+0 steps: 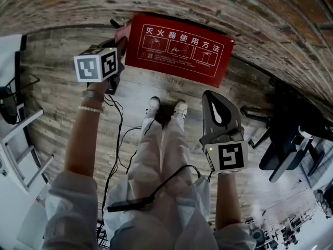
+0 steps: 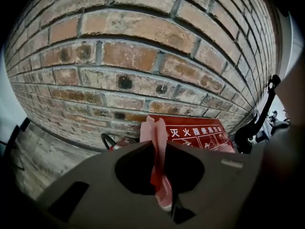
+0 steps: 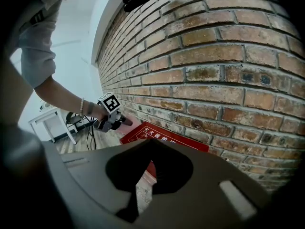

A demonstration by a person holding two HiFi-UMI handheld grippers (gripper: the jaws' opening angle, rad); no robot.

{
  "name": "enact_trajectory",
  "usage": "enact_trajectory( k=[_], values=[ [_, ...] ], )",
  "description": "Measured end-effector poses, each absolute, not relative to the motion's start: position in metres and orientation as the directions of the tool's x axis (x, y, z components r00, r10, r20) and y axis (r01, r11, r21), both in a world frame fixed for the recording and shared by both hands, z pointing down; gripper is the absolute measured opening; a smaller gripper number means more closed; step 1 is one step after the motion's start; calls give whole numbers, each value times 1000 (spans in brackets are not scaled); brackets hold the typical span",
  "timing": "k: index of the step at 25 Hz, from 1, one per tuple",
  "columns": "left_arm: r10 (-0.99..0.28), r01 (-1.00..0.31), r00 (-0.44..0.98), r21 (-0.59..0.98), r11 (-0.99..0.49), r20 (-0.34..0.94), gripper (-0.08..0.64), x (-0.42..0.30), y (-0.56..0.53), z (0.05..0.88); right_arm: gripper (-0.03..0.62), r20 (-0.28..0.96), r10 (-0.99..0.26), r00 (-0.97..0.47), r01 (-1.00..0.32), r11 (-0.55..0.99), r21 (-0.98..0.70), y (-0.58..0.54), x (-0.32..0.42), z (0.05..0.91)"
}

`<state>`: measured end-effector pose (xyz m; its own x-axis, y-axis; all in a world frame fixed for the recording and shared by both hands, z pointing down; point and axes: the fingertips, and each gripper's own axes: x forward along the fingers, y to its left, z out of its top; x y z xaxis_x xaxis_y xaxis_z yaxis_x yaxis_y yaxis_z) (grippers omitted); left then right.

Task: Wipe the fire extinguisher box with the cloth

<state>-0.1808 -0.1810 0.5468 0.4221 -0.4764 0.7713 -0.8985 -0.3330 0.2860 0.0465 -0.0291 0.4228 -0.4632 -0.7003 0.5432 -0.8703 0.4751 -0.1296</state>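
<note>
The red fire extinguisher box (image 1: pixel 179 48) stands on the floor against the brick wall, its lid printed with white characters. My left gripper (image 1: pixel 119 45) is at the box's left end, shut on a pink cloth (image 1: pixel 124 33) that touches the lid's left corner. In the left gripper view the cloth (image 2: pixel 155 147) stands pinched between the jaws, with the box (image 2: pixel 200 136) just behind it. My right gripper (image 1: pixel 212 100) hangs shut with nothing in it, short of the box's near right corner; in its own view the box (image 3: pixel 164 138) lies beyond the jaw tips.
A brick wall (image 1: pixel 208 4) runs behind the box. A black extinguisher handle (image 2: pixel 110 141) pokes up left of the box. A white frame (image 1: pixel 18 155) stands at the left and a black chair (image 1: pixel 291 139) at the right. The person's shoes (image 1: pixel 166 107) and a cable (image 1: pixel 117 139) are on the wood floor.
</note>
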Motion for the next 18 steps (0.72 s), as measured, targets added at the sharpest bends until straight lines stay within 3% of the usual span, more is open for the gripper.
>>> enact_trajectory(
  k=[18],
  values=[
    [-418,-858,487,330,-395,767,11,-122,-168,558,8,543,-713,-444,-884,448,-135,-21,64,427]
  ],
)
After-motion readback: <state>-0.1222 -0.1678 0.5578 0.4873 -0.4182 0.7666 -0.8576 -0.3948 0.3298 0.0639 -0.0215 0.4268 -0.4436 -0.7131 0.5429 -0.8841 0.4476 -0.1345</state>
